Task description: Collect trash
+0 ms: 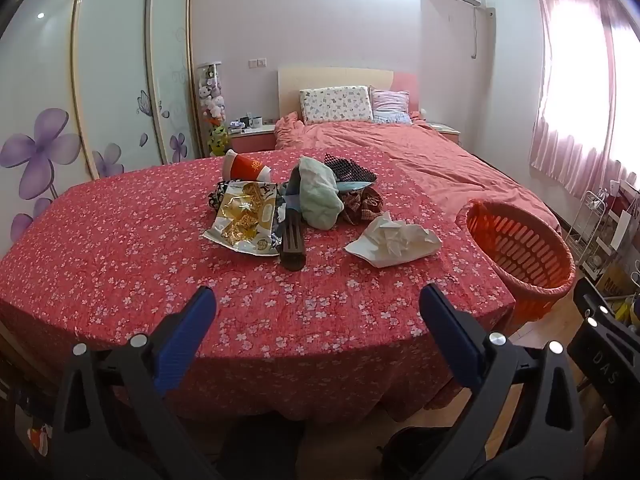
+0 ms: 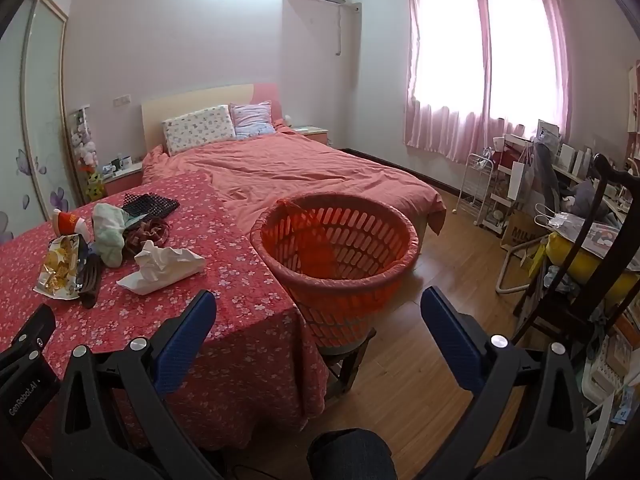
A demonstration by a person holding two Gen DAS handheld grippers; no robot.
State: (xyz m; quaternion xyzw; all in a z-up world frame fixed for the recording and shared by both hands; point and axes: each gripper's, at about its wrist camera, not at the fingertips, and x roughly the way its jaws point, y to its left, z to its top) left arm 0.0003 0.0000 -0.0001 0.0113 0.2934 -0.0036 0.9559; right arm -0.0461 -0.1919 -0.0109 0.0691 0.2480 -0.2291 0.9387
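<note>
Both grippers, left (image 1: pixel 318 306) and right (image 2: pixel 318 308), hang wide open, holding nothing. Crumpled tissue (image 1: pixel 394 240) and snack wrapper (image 1: pixel 244 218) sit on the floral tablecloth (image 1: pixel 120 248), orange basket (image 2: pixel 340 240) just beside.

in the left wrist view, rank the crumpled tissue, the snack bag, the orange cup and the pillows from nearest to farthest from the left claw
1. Crumpled tissue, front right of the pile.
2. Snack bag, left of the pile; close to the tissue, hard to separate.
3. Orange cup, behind the bag.
4. Pillows, at the headboard.

Left claw is open.

window (image 2: pixel 480 60) glare blown out, fisheye edges warped, room bright
</note>
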